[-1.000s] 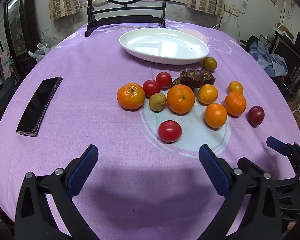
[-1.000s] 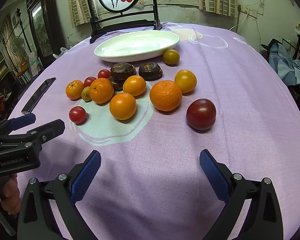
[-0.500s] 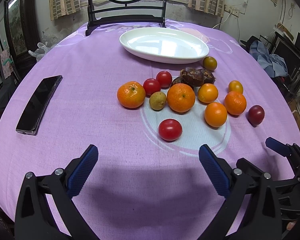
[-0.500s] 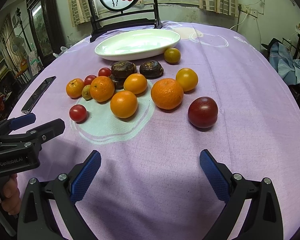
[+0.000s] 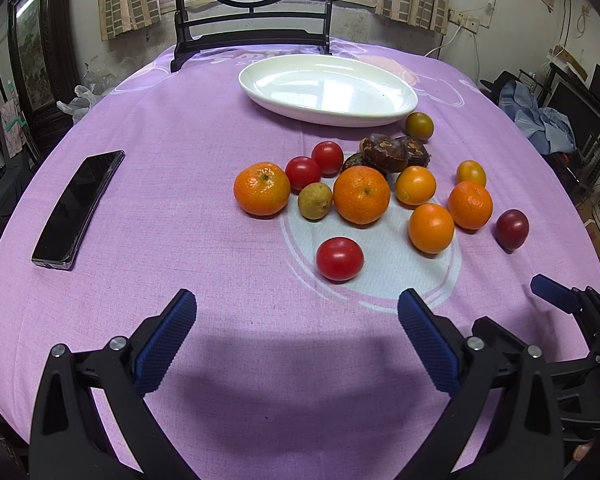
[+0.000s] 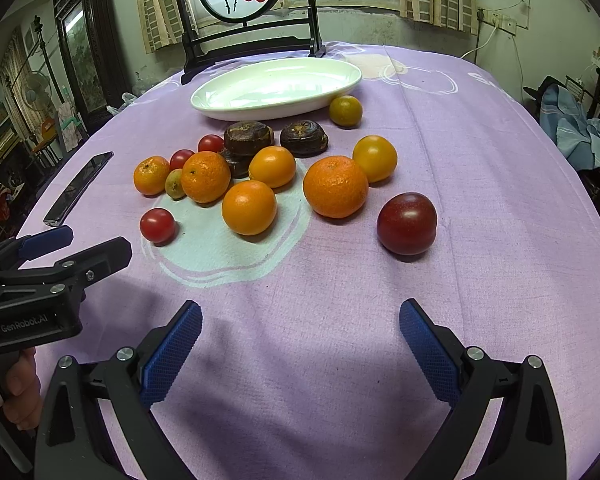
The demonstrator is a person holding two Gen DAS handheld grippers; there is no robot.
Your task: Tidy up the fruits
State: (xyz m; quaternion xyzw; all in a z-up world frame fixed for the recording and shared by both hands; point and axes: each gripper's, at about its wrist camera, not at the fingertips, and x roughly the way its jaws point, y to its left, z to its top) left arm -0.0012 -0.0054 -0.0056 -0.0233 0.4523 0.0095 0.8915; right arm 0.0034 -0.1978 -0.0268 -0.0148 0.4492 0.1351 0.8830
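No fruit is on the white plate [image 5: 328,92] yet, so the first pick seems to be starting. Both the left gripper [image 5: 296,336] and the right gripper [image 6: 300,340] have fingers spread wide and empty above the counter [image 6: 480,160]. I think the next move is to reach for a near fruit, such as the red tomato [image 5: 339,259].

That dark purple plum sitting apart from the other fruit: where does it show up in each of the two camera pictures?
Left wrist view: the dark purple plum lies far right, mid-height, right of the oranges.
Right wrist view: the plum lies right of centre, the nearest fruit to the camera on that side.
Shared landmark: the white oval plate sits behind the fruit in both views, and nothing lies in it.
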